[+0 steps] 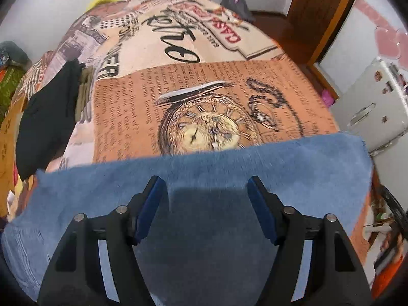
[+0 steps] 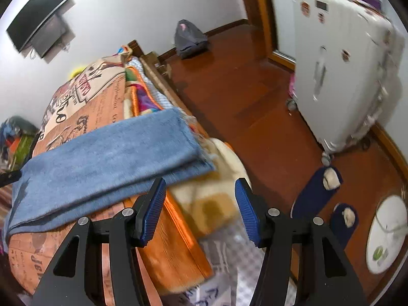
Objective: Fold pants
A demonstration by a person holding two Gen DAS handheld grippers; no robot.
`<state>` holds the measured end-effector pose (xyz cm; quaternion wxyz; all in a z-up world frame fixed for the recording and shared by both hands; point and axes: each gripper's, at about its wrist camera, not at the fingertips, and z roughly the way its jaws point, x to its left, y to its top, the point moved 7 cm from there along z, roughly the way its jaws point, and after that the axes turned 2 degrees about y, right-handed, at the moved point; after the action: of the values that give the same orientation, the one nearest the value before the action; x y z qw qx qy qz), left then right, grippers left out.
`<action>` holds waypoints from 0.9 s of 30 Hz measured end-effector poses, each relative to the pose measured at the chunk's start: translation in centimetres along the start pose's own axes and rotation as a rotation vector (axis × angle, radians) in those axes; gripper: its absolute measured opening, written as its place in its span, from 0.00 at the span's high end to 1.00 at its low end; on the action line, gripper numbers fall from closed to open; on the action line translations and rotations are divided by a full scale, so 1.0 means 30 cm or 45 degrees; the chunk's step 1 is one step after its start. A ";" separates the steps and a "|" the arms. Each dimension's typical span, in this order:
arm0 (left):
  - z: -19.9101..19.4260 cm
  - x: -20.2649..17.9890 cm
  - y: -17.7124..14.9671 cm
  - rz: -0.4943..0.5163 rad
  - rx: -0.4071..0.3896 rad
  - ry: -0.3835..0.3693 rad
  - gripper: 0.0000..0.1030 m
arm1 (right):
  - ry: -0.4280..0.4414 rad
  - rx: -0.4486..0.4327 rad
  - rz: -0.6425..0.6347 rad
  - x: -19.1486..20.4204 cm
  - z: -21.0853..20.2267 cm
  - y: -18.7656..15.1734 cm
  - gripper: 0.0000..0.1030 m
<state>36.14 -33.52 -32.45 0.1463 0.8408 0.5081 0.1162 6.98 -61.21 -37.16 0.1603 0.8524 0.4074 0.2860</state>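
The blue denim pants (image 1: 204, 168) lie folded in a long band across the near end of the bed. In the right wrist view the same pants (image 2: 107, 153) show two stacked layers with a frayed hem at the right end. My left gripper (image 1: 204, 186) hovers over the pants' middle, open, with nothing pinched between its blue pads. My right gripper (image 2: 200, 187) is open too. It stands just off the pants' right end, over the bed's edge, and its left fingertip (image 2: 158, 186) is close to the lower layer's edge.
A printed bedspread (image 1: 204, 81) covers the bed. Dark garments (image 1: 48, 117) lie at its left side. Right of the bed are a wooden floor (image 2: 242, 97), a white fridge (image 2: 339, 76), two dark slippers (image 2: 316, 193) and a grey bag (image 2: 188, 38).
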 end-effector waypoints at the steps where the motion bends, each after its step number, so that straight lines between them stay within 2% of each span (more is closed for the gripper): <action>1: 0.020 -0.001 0.008 0.012 0.016 0.032 0.32 | 0.007 0.001 0.020 -0.009 -0.005 -0.011 0.49; 5: 0.077 -0.026 0.046 0.066 0.031 0.113 0.32 | 0.039 0.001 0.085 -0.028 -0.023 -0.039 0.47; 8: 0.081 -0.063 0.079 0.082 0.015 0.128 0.34 | 0.046 0.014 0.085 -0.030 -0.023 -0.045 0.47; 13: 0.011 -0.217 0.064 0.151 -0.048 -0.002 0.34 | 0.104 0.008 0.084 0.002 -0.029 -0.029 0.47; 17: -0.016 -0.360 -0.001 0.272 -0.053 -0.070 0.34 | 0.162 -0.006 0.062 0.056 -0.027 -0.011 0.39; 21: -0.016 -0.489 -0.073 0.371 -0.031 -0.137 0.34 | 0.207 0.005 0.050 0.105 0.011 -0.007 0.38; 25: 0.009 -0.566 -0.131 0.378 0.048 -0.227 0.34 | 0.228 0.039 0.116 0.113 0.063 -0.012 0.37; 27: 0.027 -0.586 -0.151 0.384 0.058 -0.218 0.34 | 0.217 0.048 0.167 0.104 0.088 -0.013 0.37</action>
<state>24.69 -47.24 -35.67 0.1509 0.9174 0.3644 0.0533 9.95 -58.63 -38.32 0.0900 0.8527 0.3683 0.3595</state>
